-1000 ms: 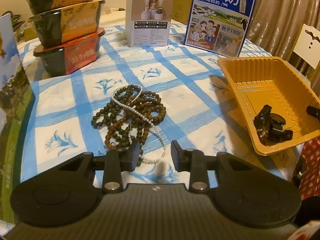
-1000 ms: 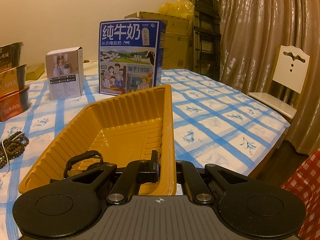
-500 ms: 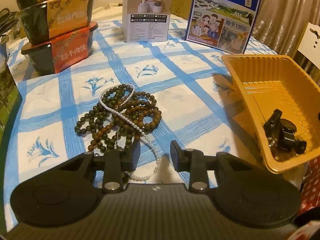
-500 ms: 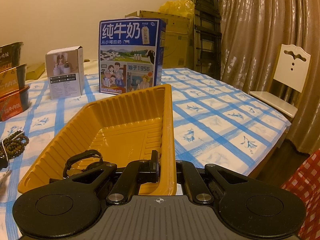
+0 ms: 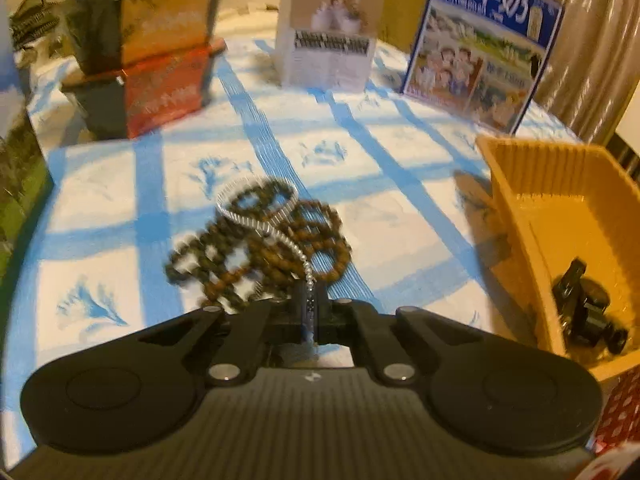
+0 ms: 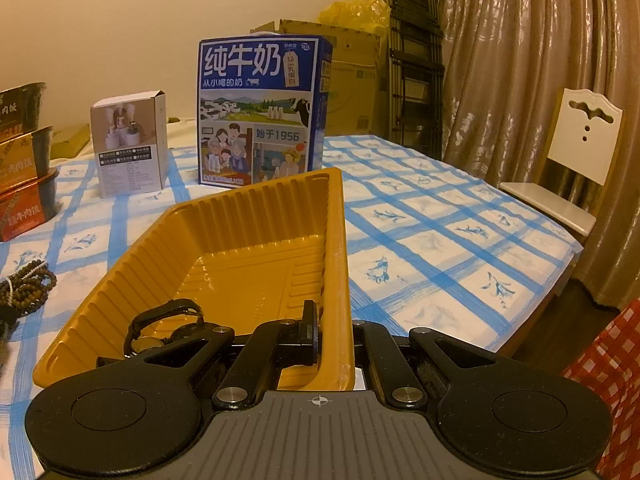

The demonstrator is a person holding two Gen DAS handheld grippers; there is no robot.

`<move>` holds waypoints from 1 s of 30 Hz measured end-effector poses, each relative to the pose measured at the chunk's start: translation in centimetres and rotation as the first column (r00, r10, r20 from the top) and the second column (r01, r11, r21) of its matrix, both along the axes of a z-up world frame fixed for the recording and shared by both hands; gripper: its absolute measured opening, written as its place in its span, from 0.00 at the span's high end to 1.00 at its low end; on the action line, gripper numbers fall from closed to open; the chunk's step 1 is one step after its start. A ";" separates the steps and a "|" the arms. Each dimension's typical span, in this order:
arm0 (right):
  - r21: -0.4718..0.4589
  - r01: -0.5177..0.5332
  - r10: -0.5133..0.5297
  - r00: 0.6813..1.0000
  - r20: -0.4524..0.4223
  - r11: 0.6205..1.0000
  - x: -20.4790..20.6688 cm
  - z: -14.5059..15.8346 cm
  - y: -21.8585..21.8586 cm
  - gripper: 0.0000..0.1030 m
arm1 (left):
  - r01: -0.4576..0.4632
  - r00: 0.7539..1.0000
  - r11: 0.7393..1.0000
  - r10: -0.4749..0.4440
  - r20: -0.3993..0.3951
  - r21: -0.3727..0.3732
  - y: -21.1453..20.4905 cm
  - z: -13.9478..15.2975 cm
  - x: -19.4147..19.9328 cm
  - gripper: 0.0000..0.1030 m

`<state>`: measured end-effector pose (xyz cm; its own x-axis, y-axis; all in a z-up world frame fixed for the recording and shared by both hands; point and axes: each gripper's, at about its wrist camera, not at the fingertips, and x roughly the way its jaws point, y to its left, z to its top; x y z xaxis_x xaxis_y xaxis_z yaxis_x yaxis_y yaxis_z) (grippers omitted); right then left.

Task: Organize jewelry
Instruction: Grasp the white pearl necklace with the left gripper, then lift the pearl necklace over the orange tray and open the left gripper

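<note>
A white pearl necklace [image 5: 256, 222] lies across a heap of brown bead strings [image 5: 320, 248] on the blue-checked cloth. My left gripper [image 5: 310, 306] is at the near edge of the heap. Its jaws are closing, and the pads are pressed on the near end of the pearl strand. The yellow tray [image 5: 516, 216] stands to the right with a black watch [image 5: 584, 308] in it. In the right wrist view my right gripper [image 6: 334, 336] is shut on the near right wall of the tray [image 6: 240, 216]. The watch [image 6: 160, 328] lies in the tray's near left corner, and the beads [image 6: 28, 284] are at far left.
A blue milk carton [image 5: 480, 52] and a white box [image 5: 328, 32] stand at the back of the table. Stacked food bowls [image 5: 152, 52] are at back left. A white chair [image 6: 580, 148] and a curtain lie beyond the table's right edge [image 6: 560, 256].
My left gripper has moved forward to the beads, and its jaws have closed on the pearl strand. The right gripper and the tray have not moved.
</note>
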<state>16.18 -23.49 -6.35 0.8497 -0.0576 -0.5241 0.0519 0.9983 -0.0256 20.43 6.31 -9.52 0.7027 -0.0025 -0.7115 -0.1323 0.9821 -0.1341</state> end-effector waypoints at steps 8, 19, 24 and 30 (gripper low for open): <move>-0.001 -0.001 0.001 1.000 0.001 1.000 -0.1 0.0 -0.1 0.97 | -0.036 0.991 0.999 0.030 0.132 0.039 3.5 6.6 -2.2 0.98; -0.009 -0.008 0.008 1.000 0.006 1.000 0.6 0.3 0.5 0.97 | -0.007 0.954 0.994 -0.025 0.298 0.107 3.7 14.8 -3.9 0.98; -0.009 -0.011 0.011 1.000 0.007 1.000 0.6 0.3 0.5 0.97 | 0.014 0.931 0.990 -0.063 0.360 0.137 2.9 17.7 -4.5 0.98; -0.009 -0.012 0.012 1.000 0.008 1.000 0.6 0.4 0.5 0.96 | 0.064 0.911 0.989 -0.112 0.397 0.133 1.6 19.7 -5.2 0.98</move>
